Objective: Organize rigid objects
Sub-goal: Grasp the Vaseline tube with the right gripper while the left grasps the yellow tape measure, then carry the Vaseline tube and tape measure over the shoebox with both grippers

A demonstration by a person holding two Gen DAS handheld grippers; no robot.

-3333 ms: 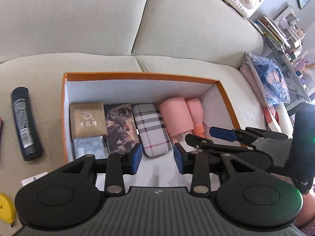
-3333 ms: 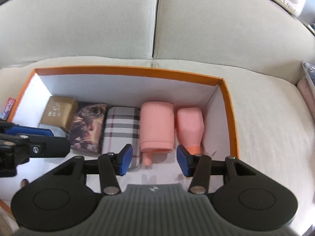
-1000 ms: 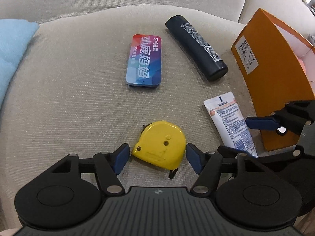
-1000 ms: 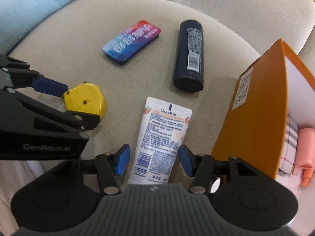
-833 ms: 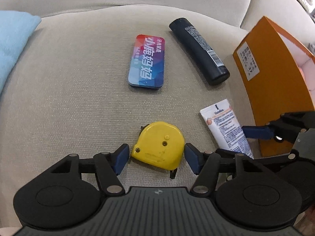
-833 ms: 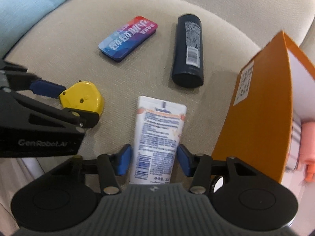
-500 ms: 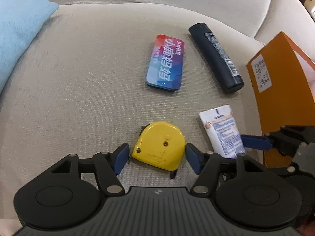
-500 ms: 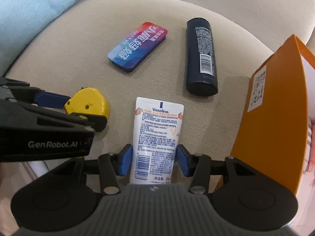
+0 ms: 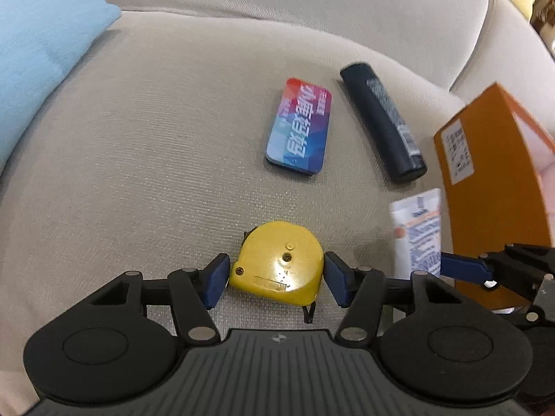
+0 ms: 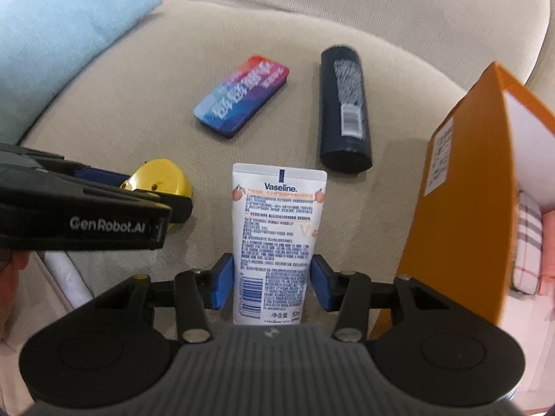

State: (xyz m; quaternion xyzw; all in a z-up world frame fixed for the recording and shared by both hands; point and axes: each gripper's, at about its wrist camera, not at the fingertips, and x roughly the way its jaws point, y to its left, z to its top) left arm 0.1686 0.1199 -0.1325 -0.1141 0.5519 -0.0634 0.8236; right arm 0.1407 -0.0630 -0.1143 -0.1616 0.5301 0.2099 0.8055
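Note:
A yellow tape measure (image 9: 277,263) lies on the beige sofa seat between the blue pads of my left gripper (image 9: 275,277). Its jaws are closing and both pads touch the tape's sides. To the right lies a white Vaseline tube (image 10: 274,228), lengthwise between the pads of my right gripper (image 10: 272,284). Those jaws are closing too; the left pad is at the tube's edge and a thin gap shows on the right. The tape measure (image 10: 163,176) sits partly hidden behind the left gripper's fingers in the right wrist view. The orange box (image 10: 461,208) stands at the right.
A colourful flat tin (image 9: 301,126) and a dark cylindrical bottle (image 9: 381,121) lie farther back on the seat. A light blue cushion (image 9: 41,52) fills the far left. The box holds a plaid case (image 10: 527,242) and pink items. Sofa backrest behind.
Both grippers came from over the box to the loose items on the seat. Over the last second each pair of pads narrowed onto its object; the views rolled slightly.

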